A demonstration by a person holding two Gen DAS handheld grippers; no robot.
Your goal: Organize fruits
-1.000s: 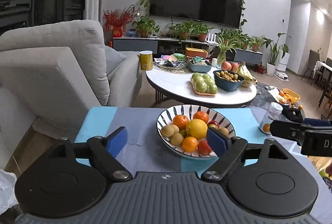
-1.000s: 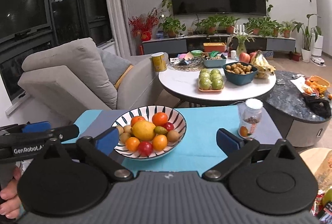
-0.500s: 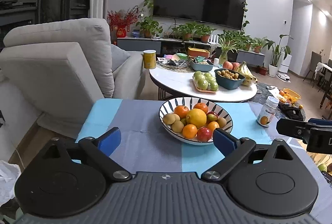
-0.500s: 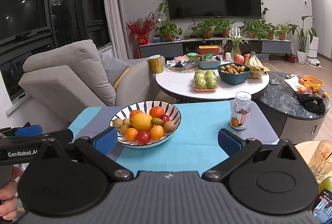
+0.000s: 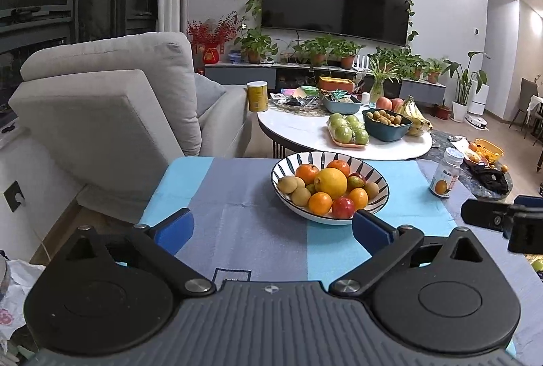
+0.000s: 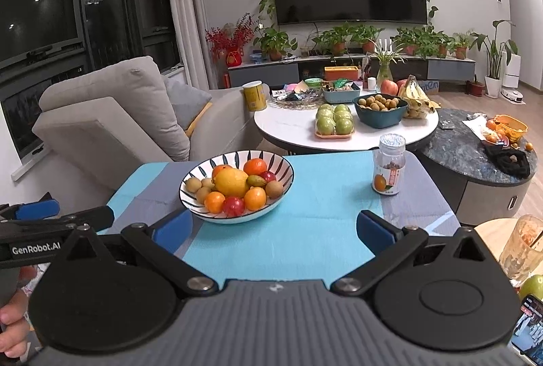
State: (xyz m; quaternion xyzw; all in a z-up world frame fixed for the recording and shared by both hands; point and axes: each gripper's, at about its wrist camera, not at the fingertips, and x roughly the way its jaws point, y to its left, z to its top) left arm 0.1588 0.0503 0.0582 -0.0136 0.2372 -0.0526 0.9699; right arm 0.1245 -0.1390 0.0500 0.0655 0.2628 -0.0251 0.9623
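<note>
On the blue tablecloth we see the striped bowl piled with fruit, a small jar right of the bowl, and nearer than the bowl the left gripper, jaws just widened, and right gripper, both spread wide, empty.

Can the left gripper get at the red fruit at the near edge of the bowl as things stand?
Probably yes. The left gripper is open and empty, the red fruit lies uncovered at the striped bowl's near edge, and only bare cloth lies between.
</note>
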